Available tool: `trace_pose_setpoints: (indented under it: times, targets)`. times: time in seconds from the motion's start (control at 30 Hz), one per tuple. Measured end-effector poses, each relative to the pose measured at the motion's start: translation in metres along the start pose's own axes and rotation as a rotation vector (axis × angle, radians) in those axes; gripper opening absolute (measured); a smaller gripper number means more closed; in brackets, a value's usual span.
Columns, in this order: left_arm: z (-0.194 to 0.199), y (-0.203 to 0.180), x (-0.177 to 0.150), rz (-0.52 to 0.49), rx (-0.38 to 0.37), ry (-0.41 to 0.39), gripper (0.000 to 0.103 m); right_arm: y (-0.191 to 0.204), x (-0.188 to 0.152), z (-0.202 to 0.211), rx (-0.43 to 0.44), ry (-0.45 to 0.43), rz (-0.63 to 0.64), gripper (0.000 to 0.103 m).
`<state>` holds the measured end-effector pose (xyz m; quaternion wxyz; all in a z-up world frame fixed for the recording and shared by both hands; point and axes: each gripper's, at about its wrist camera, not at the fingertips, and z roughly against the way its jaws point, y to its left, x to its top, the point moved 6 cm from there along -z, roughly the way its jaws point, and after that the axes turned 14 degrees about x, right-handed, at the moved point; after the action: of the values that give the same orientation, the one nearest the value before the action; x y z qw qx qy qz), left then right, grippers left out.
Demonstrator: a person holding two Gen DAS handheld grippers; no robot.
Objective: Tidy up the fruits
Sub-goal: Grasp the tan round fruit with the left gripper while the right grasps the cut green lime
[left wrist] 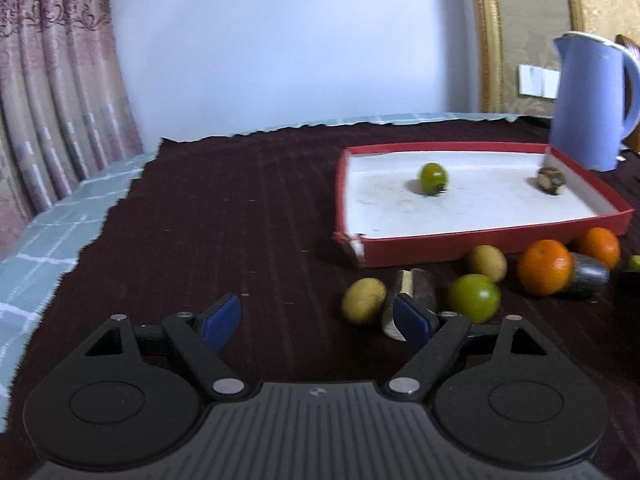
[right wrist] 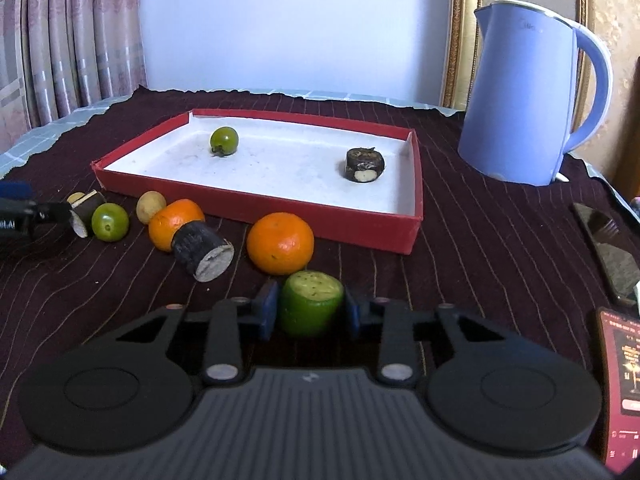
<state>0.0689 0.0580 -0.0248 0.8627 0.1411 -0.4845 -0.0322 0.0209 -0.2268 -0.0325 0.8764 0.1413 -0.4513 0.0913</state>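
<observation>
A red tray (right wrist: 256, 204) with a white floor holds a green fruit (right wrist: 224, 141) and a dark cut piece (right wrist: 365, 165); the tray also shows in the left wrist view (left wrist: 492, 242). In front of it lie two oranges (right wrist: 280, 243) (right wrist: 172, 220), a green fruit (right wrist: 110, 222), a yellow-brown fruit (right wrist: 151, 207) and dark cut pieces (right wrist: 203, 254). My right gripper (right wrist: 310, 314) is shut on a cut green fruit piece (right wrist: 311, 304). My left gripper (left wrist: 318, 320) is open, its right finger (left wrist: 414, 322) beside a dark cut piece (left wrist: 416, 292) and a yellow-brown fruit (left wrist: 363, 301).
A blue kettle (right wrist: 524, 92) stands right of the tray. A dark phone (right wrist: 608, 254) and a red-edged device (right wrist: 620, 392) lie at the right edge. A dark striped cloth (right wrist: 480, 240) covers the table; its left edge (left wrist: 100, 216) drops to a checked cover.
</observation>
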Motion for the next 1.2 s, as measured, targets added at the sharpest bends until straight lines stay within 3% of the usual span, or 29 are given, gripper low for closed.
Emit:
trace_pose_setpoints:
  times: [0.27, 0.6, 0.87, 0.93, 1.0, 1.07, 1.17, 1.2]
  targets:
    - [-0.006, 0.017, 0.004, 0.007, 0.044, -0.01, 0.084, -0.001, 0.0, -0.001, 0.017, -0.015, -0.01, 0.033]
    - [-0.011, -0.018, 0.005, -0.123, 0.036, -0.031, 0.084, -0.004, -0.001, 0.0, 0.028, -0.03, -0.032, 0.033]
    - [-0.032, -0.039, 0.01, -0.144, -0.02, 0.028, 0.082, -0.008, -0.002, 0.002, 0.04, -0.045, -0.055, 0.033]
    - [-0.033, -0.041, 0.011, -0.136, -0.041, 0.038, 0.074, -0.008, -0.002, 0.003, 0.04, -0.049, -0.06, 0.033]
    - [-0.036, -0.041, 0.012, -0.127, -0.041, 0.042, 0.073, -0.009, -0.002, 0.004, 0.037, -0.052, -0.061, 0.033]
    - [-0.038, -0.041, 0.012, -0.124, -0.041, 0.048, 0.064, -0.009, -0.002, 0.004, 0.037, -0.055, -0.065, 0.033]
    - [-0.036, -0.043, 0.012, -0.109, -0.079, 0.062, 0.044, -0.008, -0.002, 0.003, 0.038, -0.057, -0.066, 0.033]
    - [-0.035, -0.044, 0.012, -0.108, -0.093, 0.065, 0.032, -0.008, -0.002, 0.003, 0.037, -0.057, -0.066, 0.033]
